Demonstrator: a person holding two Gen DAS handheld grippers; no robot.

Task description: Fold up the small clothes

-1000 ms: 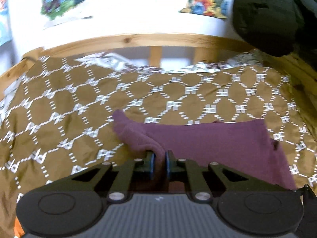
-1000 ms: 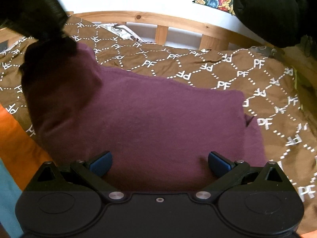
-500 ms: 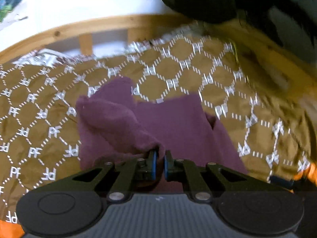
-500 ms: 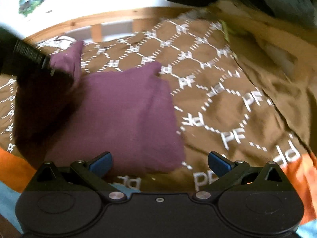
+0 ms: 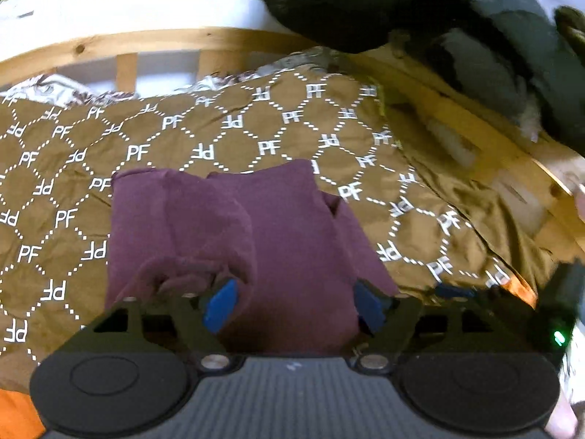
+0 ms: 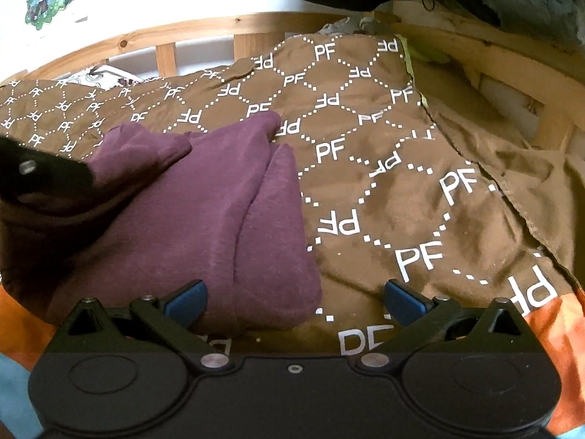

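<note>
Purple garment (image 5: 285, 241) is lying folded on the brown PF-print blanket (image 5: 226, 139), on the bed w/ the wooden frame (image 5: 146, 42) behind it. One flap is sitting doubled over on the garment's left side, a bit rumpled. Left tool (image 5: 294, 305) is hovering right over the near edge of the garment; its jaws have just been opening and are standing apart now, cloth lying between the blue pads (image 5: 221, 305) but not pinched. In the right wrist view, right tool (image 6: 292, 301) is also standing wide apart, nothing gripped; the garment's right corner is lying between its fingers, the right finger over bare blanket. Left tool's black body is showing at that view's left edge, over the cloth. Dark jacket (image 5: 365, 3) is hanging over the frame's far right corner.
</note>
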